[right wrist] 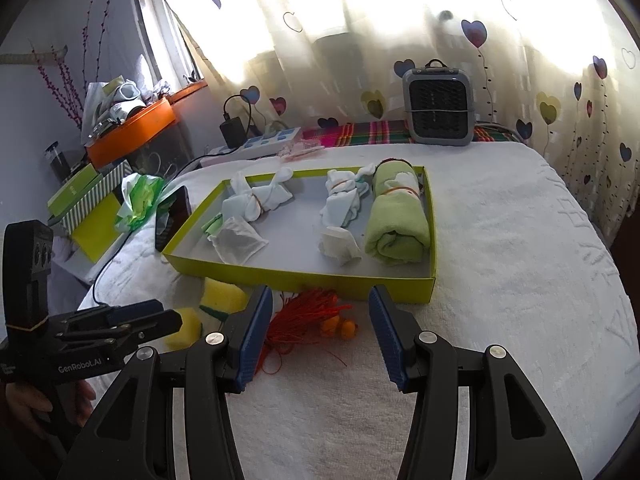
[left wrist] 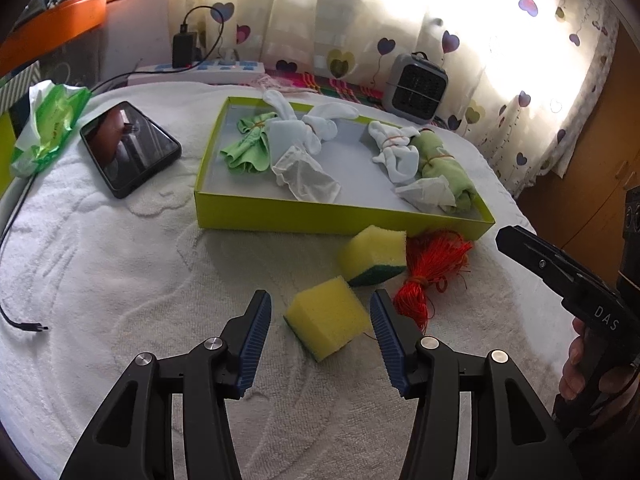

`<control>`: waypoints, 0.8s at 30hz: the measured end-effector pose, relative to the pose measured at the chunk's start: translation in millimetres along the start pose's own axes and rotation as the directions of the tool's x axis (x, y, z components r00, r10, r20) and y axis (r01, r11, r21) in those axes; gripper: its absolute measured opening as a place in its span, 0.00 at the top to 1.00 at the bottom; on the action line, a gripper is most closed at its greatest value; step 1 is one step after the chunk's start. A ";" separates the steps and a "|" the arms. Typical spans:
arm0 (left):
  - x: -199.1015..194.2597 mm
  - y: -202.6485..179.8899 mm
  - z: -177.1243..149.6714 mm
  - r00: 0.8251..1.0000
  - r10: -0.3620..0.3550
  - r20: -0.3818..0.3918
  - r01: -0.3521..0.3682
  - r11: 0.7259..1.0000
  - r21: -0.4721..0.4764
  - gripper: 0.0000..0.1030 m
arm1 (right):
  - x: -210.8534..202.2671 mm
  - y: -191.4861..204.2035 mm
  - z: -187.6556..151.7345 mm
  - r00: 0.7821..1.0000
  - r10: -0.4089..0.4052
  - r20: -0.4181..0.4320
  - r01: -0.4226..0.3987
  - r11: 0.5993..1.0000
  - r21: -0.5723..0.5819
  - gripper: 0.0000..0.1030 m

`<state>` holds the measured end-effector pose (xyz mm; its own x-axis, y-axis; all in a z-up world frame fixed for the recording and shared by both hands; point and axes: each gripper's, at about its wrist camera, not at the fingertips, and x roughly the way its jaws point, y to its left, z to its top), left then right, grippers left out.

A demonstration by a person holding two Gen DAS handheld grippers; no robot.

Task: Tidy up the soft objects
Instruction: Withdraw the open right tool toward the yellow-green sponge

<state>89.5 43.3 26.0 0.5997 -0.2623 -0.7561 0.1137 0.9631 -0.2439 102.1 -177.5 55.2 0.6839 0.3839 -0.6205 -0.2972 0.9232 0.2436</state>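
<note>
A yellow-green tray (left wrist: 280, 216) (right wrist: 304, 276) on the white towel holds tied white socks (left wrist: 308, 126) (right wrist: 256, 200), a green cloth (left wrist: 248, 146), a rolled green towel (left wrist: 444, 168) (right wrist: 396, 220) and tissue sachets (left wrist: 308, 178). In front of the tray lie two yellow sponges (left wrist: 330, 316) (left wrist: 374, 254) (right wrist: 222, 294) and a red string bundle (left wrist: 430, 268) (right wrist: 304, 314). My left gripper (left wrist: 320, 320) is open, its fingers either side of the near sponge. My right gripper (right wrist: 320, 316) is open, just short of the red bundle; it also shows in the left wrist view (left wrist: 560, 276).
A phone (left wrist: 130, 148) and a green wipes pack (left wrist: 48, 126) lie left of the tray. A power strip (left wrist: 208, 70) with charger and a small grey heater (left wrist: 416, 88) (right wrist: 438, 108) stand at the back by the curtain. A cable end (left wrist: 32, 326) lies at left.
</note>
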 end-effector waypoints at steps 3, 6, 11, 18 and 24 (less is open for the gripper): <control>3.8 -2.1 -2.6 1.000 0.012 -0.014 -0.011 1.000 0.003 0.51 | -1.7 -1.6 -2.1 1.000 0.002 0.002 -0.002 1.000 0.003 0.50; 5.8 -4.5 -4.0 1.000 0.014 -0.020 -0.014 1.000 0.005 0.51 | -2.0 -2.5 -4.4 1.000 0.008 -0.002 -0.008 1.000 0.006 0.50; 7.4 -6.4 -4.4 0.999 0.026 -0.025 -0.026 1.000 0.006 0.51 | -3.3 -4.2 -7.0 1.000 0.011 -0.003 -0.011 1.000 0.008 0.50; 8.8 -4.6 -4.9 0.999 0.026 -0.027 -0.026 1.000 -0.016 0.51 | -3.8 -5.7 -8.3 1.000 0.013 -0.003 -0.013 1.000 0.012 0.50; 8.6 -4.0 -3.8 1.000 0.022 -0.022 -0.023 1.000 -0.018 0.61 | -4.3 -6.9 -9.3 1.000 0.012 -0.002 -0.012 1.000 0.012 0.50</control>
<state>91.3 37.0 18.1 0.5844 -0.2420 -0.7745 0.0858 0.9676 -0.2377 95.1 -185.7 49.3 0.6787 0.3948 -0.6193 -0.2975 0.9187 0.2597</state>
